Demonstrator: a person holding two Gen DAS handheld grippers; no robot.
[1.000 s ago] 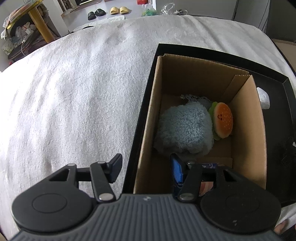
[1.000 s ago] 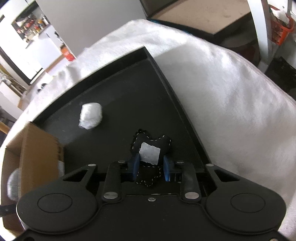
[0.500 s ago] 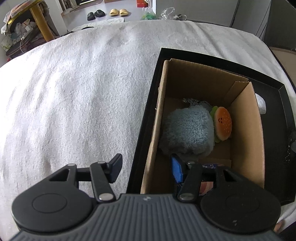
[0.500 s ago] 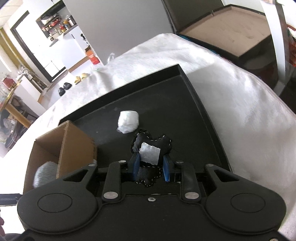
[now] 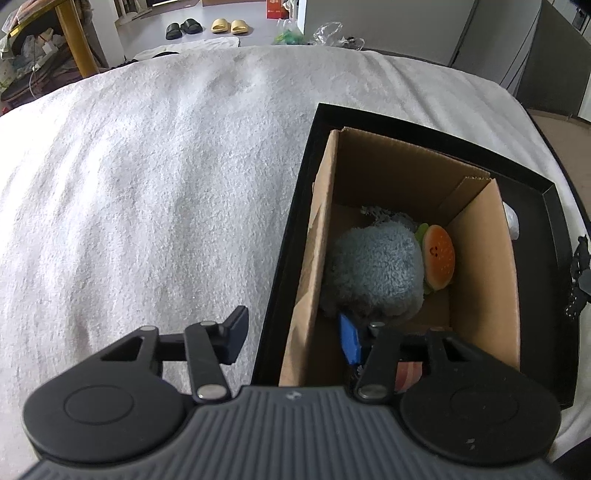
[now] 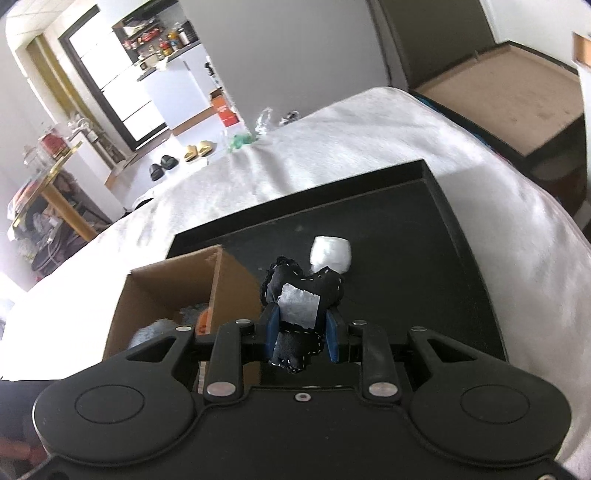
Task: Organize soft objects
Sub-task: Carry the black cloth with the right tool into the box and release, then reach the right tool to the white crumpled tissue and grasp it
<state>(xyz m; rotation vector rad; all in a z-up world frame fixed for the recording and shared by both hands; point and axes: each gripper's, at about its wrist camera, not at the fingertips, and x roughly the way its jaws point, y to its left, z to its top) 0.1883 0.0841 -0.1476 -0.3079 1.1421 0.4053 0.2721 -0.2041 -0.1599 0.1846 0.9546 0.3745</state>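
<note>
My right gripper (image 6: 300,332) is shut on a black stitched plush with a white label (image 6: 301,295) and holds it above the black tray (image 6: 424,266), just right of the cardboard box (image 6: 232,280). A white fluffy ball (image 6: 330,254) lies on the tray behind it. In the left wrist view the box (image 5: 480,266) holds a grey-blue fuzzy plush (image 5: 373,269) and a burger plush (image 5: 437,256). My left gripper (image 5: 291,334) is open and empty, astride the box's left wall. The black plush shows at the right edge (image 5: 580,273).
The tray (image 5: 295,236) sits on a white fuzzy blanket (image 5: 147,184). Something red and white lies at the box's near end (image 5: 408,373), mostly hidden. Slippers (image 5: 225,26) and a wooden table (image 5: 74,40) stand on the floor beyond the bed.
My right gripper has lifted the black plush off the tray and moved it left toward the box. My left gripper has risen and drawn back slightly, still open.
</note>
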